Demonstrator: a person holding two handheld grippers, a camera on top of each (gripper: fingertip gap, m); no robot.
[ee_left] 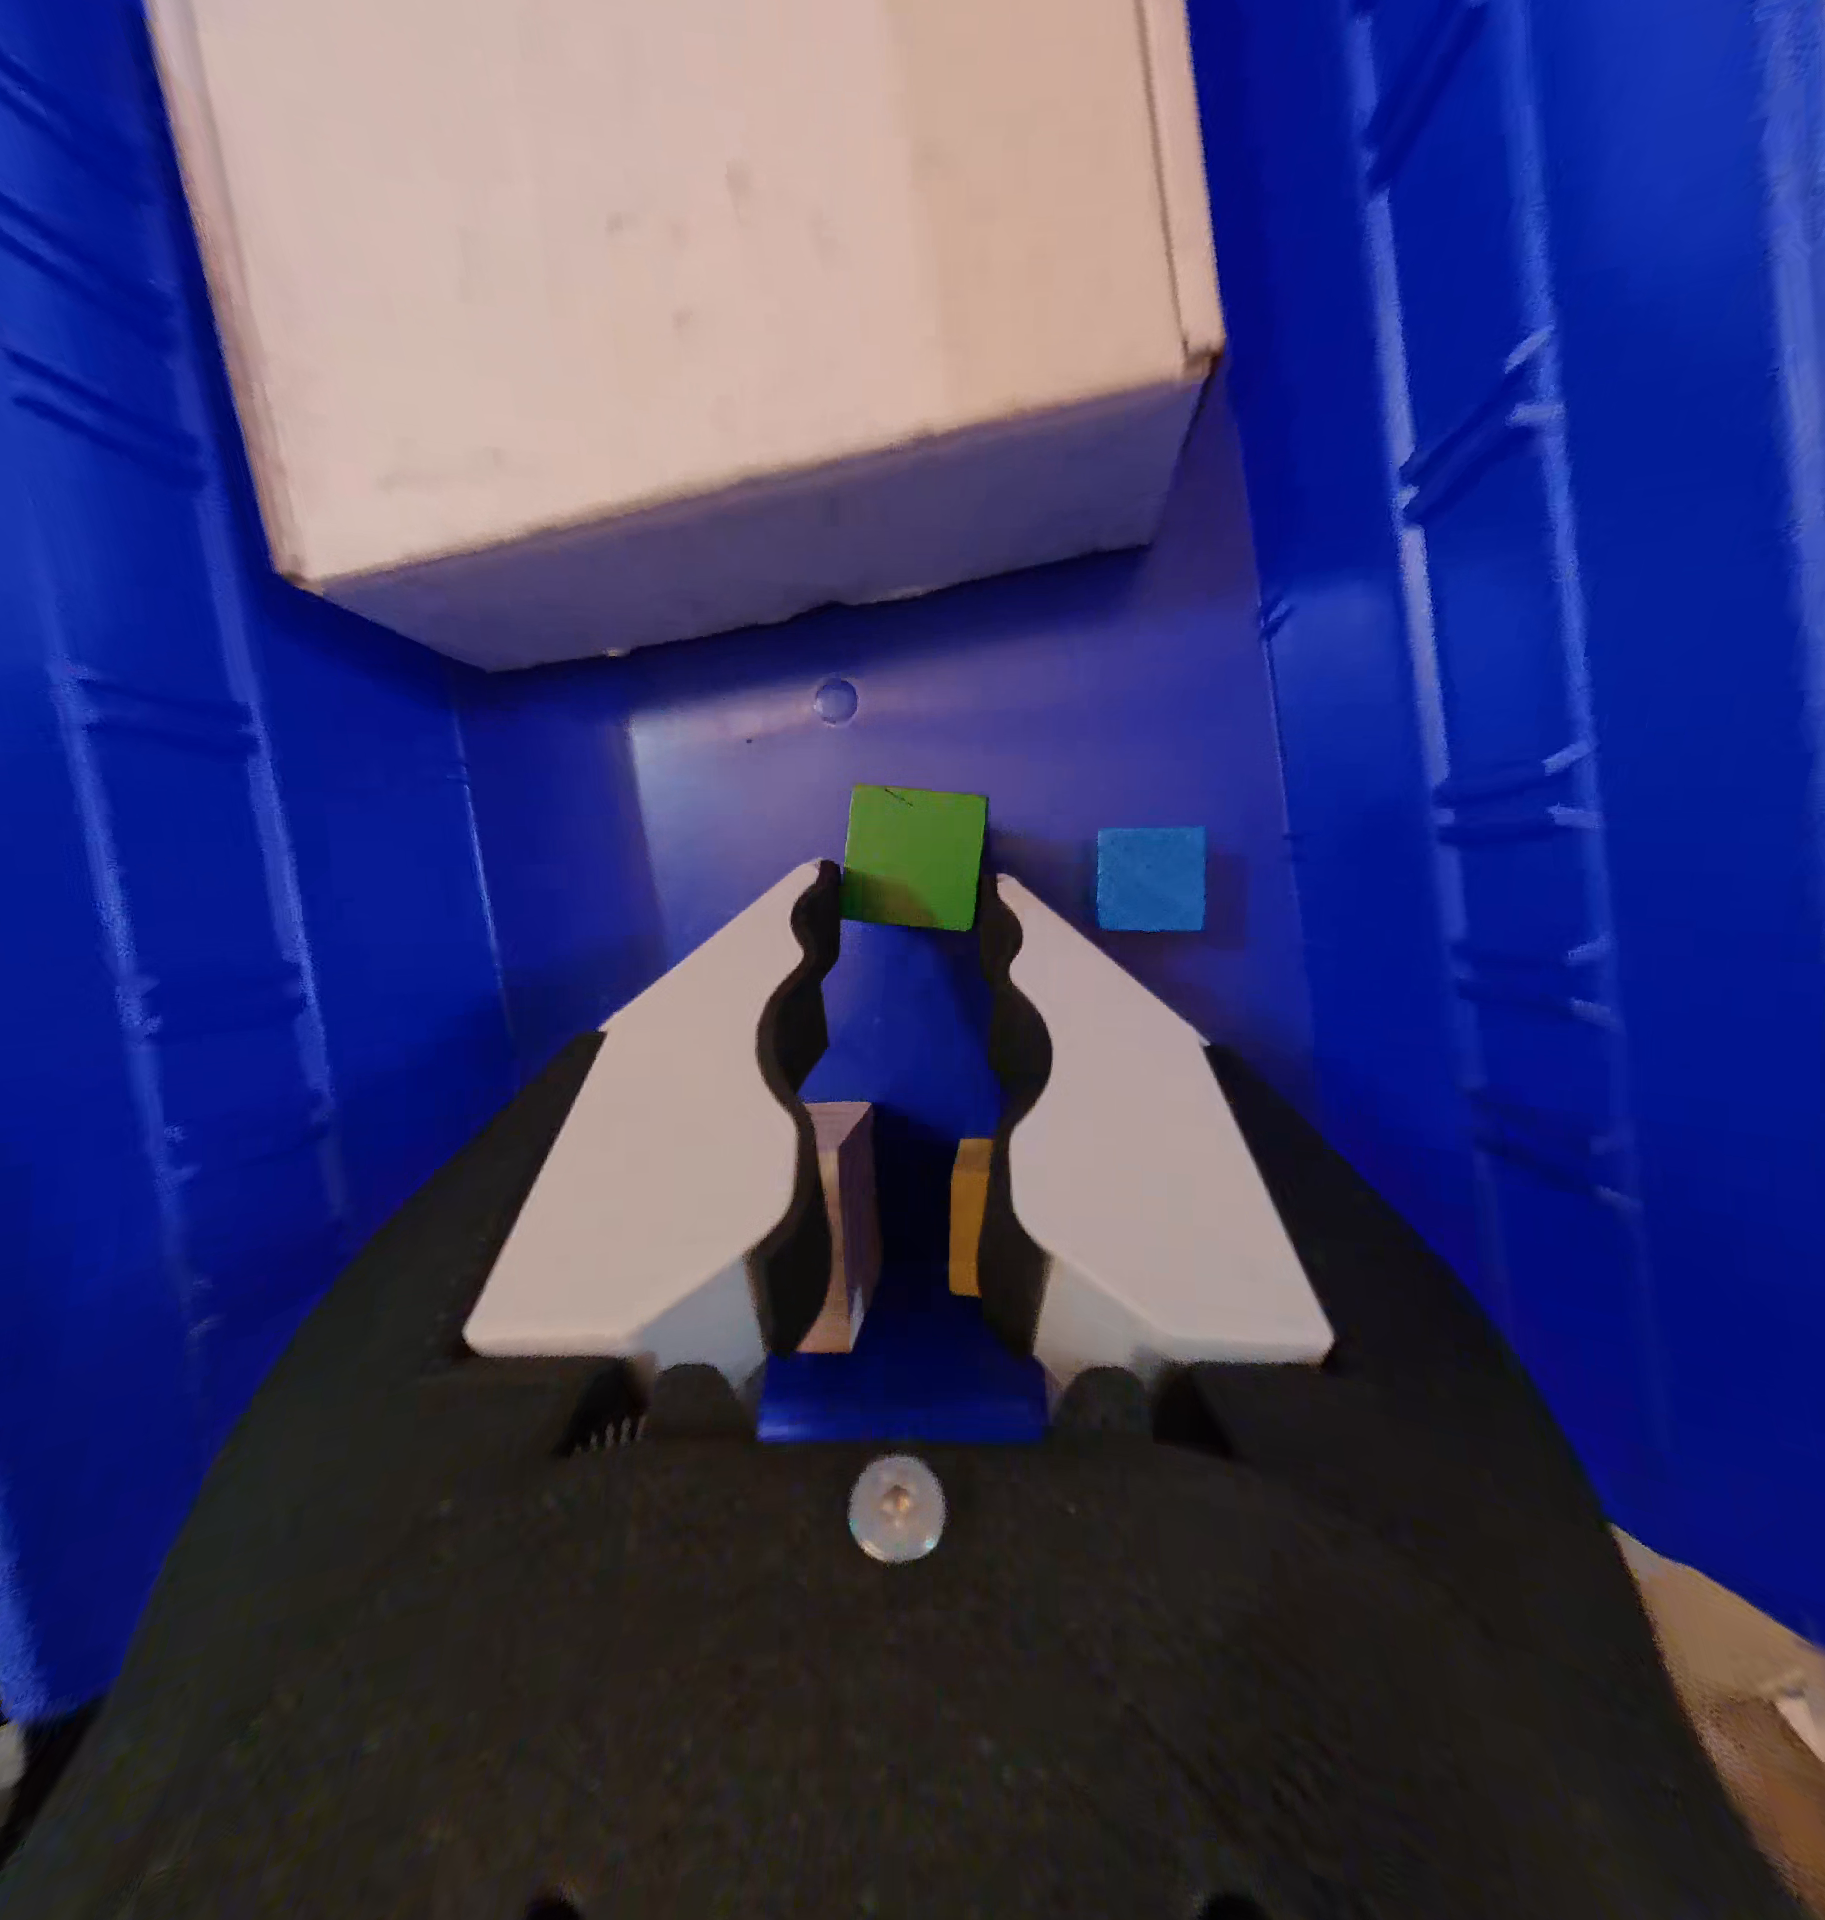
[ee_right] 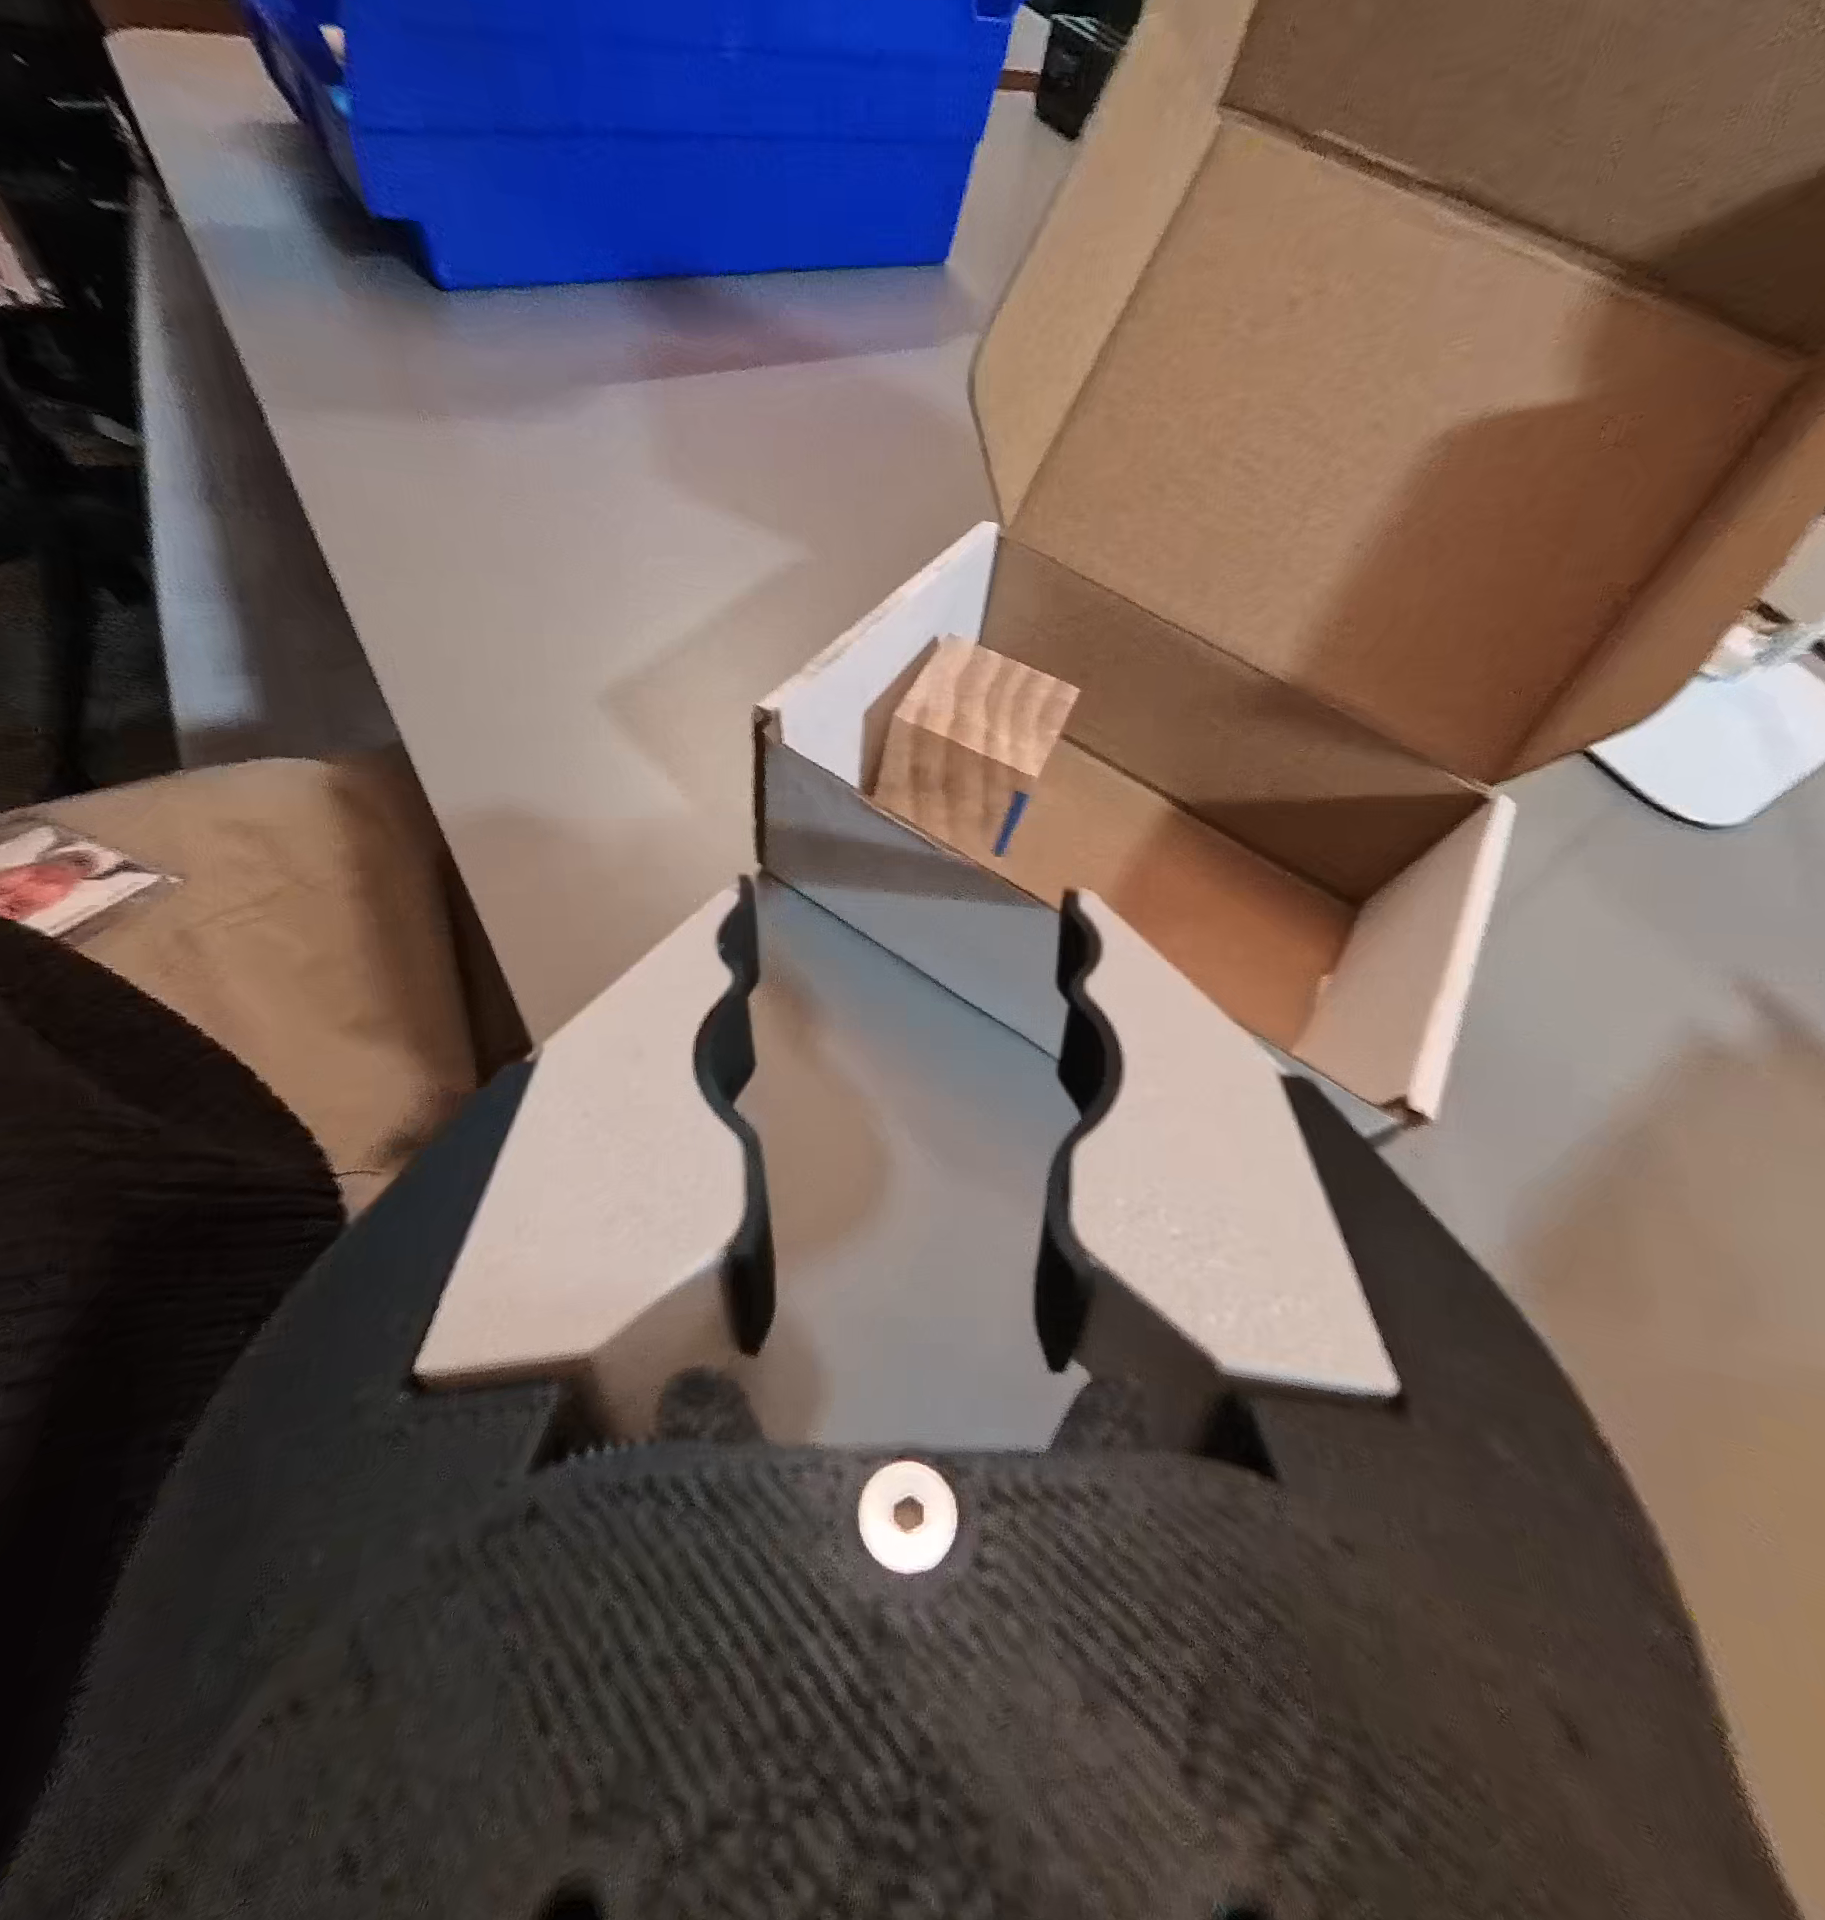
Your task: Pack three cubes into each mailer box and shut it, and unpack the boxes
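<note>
Blue bin (ee_left: 264, 935) walls surround your left tool (ee_left: 908, 883), parted around the green cube (ee_left: 913, 857). Light, rigid: clamp its flat sides. Your right tool (ee_right: 908, 914) gapes empty

A blue plastic bin (ee_right: 659, 145) sits at the far end of the grey table (ee_right: 534, 499), and a white stand base (ee_right: 1718, 748) rests off right.

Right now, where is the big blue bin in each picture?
Left wrist view: the blue bin fills the picture; its walls surround the left tongs, the green cube and a shut white box.
Right wrist view: top, left of middle, far off on the table.
Shared landmark: the bin itself.
</note>
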